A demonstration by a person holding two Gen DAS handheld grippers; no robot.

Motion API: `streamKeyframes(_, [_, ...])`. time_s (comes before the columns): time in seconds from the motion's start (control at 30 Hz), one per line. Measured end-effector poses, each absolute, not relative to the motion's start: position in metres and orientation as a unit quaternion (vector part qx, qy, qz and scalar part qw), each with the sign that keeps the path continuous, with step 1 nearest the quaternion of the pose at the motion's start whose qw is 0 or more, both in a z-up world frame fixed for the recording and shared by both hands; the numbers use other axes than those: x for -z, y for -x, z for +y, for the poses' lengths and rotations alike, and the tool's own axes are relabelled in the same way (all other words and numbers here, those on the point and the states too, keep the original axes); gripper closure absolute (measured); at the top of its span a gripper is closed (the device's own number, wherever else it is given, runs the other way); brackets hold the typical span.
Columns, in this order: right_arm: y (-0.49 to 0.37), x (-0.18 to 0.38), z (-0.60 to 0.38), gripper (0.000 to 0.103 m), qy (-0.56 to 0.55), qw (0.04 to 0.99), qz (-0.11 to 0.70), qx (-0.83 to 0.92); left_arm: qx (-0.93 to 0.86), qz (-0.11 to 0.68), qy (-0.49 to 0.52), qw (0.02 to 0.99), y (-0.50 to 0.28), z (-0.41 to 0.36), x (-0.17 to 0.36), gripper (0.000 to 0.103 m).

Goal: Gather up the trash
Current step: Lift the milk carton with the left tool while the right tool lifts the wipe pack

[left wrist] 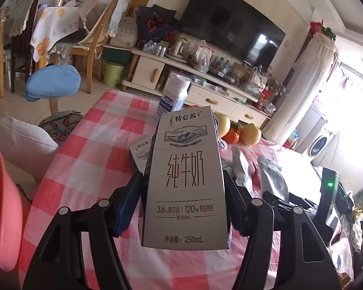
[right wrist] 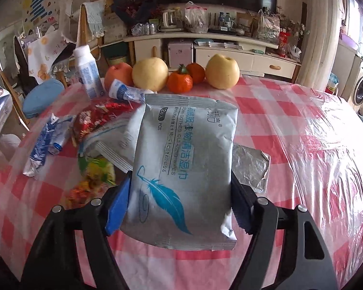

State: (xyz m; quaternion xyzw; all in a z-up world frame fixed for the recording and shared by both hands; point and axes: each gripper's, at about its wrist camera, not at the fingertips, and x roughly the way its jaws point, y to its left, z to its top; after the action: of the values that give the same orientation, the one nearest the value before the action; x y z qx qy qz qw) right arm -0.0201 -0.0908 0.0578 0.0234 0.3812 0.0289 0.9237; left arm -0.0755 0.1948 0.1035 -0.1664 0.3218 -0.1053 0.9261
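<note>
The left gripper (left wrist: pixel 184 193) has its fingers clamped on a milk carton (left wrist: pixel 185 181); the right gripper (right wrist: pixel 181 193) grips a wipes packet (right wrist: pixel 181 169) (feather-printed) above the checked worktop (right wrist: pixel 290 133).

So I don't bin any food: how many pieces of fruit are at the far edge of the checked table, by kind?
Pears: 2
Tangerines: 2
Apple: 1
Total: 5, counted in the right wrist view. The second pear is on the right, the second tangerine behind the first.
</note>
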Motion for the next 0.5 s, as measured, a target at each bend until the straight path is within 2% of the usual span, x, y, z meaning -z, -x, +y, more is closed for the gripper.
streamKeyframes(0.27, [0.042,-0.121,-0.007,0.029,-0.026,0.93,0.337,-0.145,0.034,0.291,0.188,0.937,0.089,0.242,-0.122,0.038])
streamKeyframes(0.5, [0.053,-0.158,0.123,0.029,0.006,0.898,0.329,-0.292,-0.076,0.27,0.235,0.931,0.111,0.323,-0.133,0.038])
